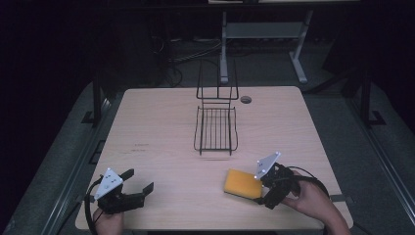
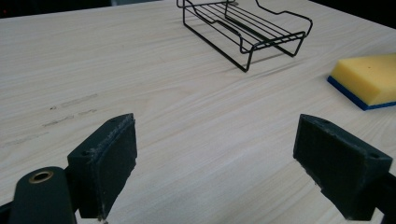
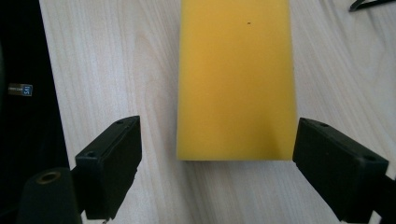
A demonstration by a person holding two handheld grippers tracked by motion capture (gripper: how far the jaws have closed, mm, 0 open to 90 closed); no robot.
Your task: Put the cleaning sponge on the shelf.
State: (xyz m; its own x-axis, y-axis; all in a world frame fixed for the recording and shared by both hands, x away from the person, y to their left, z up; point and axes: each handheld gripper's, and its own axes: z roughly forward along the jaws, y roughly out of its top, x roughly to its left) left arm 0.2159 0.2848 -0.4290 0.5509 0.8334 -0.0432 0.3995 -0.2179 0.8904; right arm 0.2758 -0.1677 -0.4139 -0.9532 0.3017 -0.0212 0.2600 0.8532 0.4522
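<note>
A yellow sponge (image 1: 241, 183) with a blue underside lies flat on the wooden table (image 1: 161, 112) at the front right. My right gripper (image 1: 263, 189) is at its right end, open. In the right gripper view the sponge (image 3: 236, 79) reaches in between the jaws of the right gripper (image 3: 217, 161), close to the right-hand jaw and apart from the left-hand one. My left gripper (image 1: 139, 180) is open at the front left, low over bare wood. Its own view shows the left gripper (image 2: 215, 163) holding nothing, with the sponge (image 2: 369, 77) far to the right.
A black wire rack (image 1: 216, 128) stands at the table's middle, with its tall back toward the far edge; it also appears as the rack (image 2: 247, 28) ahead of the left gripper. A cable hole (image 1: 245, 99) sits behind it. Faint marks (image 1: 137, 147) show on the wood.
</note>
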